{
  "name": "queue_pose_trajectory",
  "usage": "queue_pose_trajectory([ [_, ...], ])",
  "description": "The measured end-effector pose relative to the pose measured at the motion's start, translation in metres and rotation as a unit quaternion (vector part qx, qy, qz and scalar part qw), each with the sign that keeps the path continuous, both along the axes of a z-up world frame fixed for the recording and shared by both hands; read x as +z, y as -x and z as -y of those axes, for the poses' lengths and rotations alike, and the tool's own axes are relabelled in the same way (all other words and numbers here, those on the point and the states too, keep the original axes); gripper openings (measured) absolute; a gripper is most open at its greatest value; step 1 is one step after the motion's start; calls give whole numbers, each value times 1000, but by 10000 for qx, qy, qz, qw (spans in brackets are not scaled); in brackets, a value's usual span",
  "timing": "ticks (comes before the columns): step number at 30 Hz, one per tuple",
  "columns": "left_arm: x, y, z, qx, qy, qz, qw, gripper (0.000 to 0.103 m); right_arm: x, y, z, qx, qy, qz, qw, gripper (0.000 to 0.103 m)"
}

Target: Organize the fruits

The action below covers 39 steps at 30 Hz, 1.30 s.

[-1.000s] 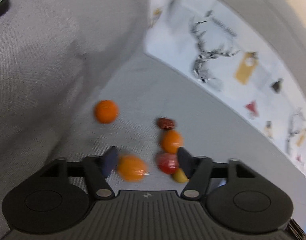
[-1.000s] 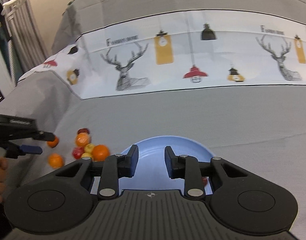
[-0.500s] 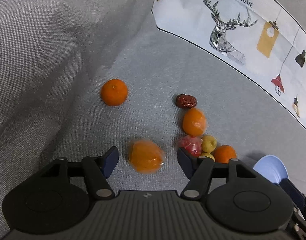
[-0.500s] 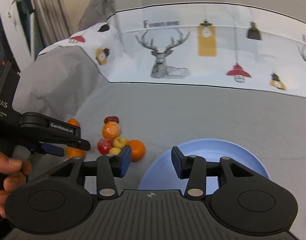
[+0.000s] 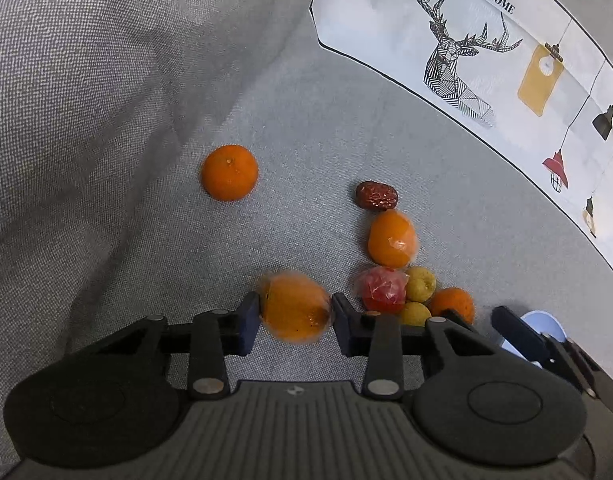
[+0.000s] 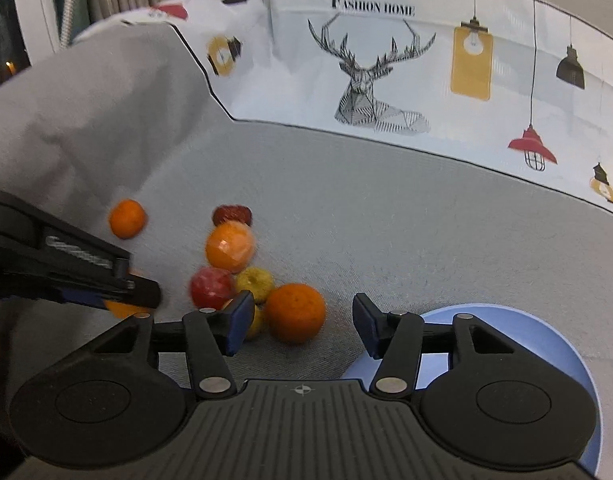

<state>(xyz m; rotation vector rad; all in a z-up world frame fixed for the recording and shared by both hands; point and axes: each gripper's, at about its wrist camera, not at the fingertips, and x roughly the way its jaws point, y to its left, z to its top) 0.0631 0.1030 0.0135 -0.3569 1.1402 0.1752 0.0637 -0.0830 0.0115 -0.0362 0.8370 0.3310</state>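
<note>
Fruit lies on a grey cloth. My left gripper [image 5: 294, 314] points down at a plastic-wrapped orange [image 5: 294, 306]; its jaws are closing and both pads touch the fruit. Beside it is a pile: a second wrapped orange [image 5: 391, 239], a red wrapped fruit [image 5: 380, 290], yellow fruits [image 5: 420, 284], a red date [image 5: 376, 195] and a bare orange [image 6: 294, 312]. My right gripper [image 6: 302, 316] hangs over that bare orange, jaws opening, pads clear of it. A lone orange [image 5: 229, 172] sits apart on the left. The blue plate [image 6: 546, 344] is at lower right.
A white cloth panel printed with a deer [image 6: 370, 80] and lamps rises behind the fruit. Grey fabric [image 5: 86, 100] bulges up on the left. The left gripper's body [image 6: 78, 264] reaches in from the left, close to the pile.
The left jaws have narrowed onto the wrapped orange. My right gripper has swung left from over the blue plate to the fruit pile, and its jaws have widened.
</note>
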Motion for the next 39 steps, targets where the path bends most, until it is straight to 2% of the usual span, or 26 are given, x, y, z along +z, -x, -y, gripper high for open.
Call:
queue_pose_trajectory([
  [10, -1, -4, 0, 20, 54, -23, 10000, 42, -12, -11, -2, -123, 69, -209, 9997, 54],
  [11, -1, -4, -1, 20, 60, -23, 10000, 42, -13, -11, -2, -96, 49, -235, 9997, 48],
  [12, -1, -4, -1, 22, 66, -23, 10000, 42, -13, -11, -2, -33, 4, -278, 9996, 38],
  [17, 3, -4, 0, 16, 126, -20, 9999, 42, -8, -5, -3, 69, 24, -199, 9998, 36],
  [22, 16, -1, 5, -61, 83, 124, 9999, 42, 23, 4, 9, 1, -251, 73, 9997, 36],
  [28, 34, 7, 9, -114, 175, 350, 9992, 42, 84, 21, 48, -437, -681, 451, 9957, 36],
  [32, 45, 12, 19, -290, 131, 493, 9983, 42, 112, 41, 76, -592, -656, 743, 9933, 36],
  [34, 51, 15, 27, -426, 59, 549, 9976, 42, 112, 50, 92, -734, -686, 757, 9921, 36],
  [36, 54, 16, 33, -534, -4, 578, 9969, 42, 99, 57, 108, -983, -746, 683, 9900, 36],
  [39, 56, 16, 41, -659, -71, 586, 9961, 42, 72, 60, 128, -1378, -854, 241, 9865, 36],
])
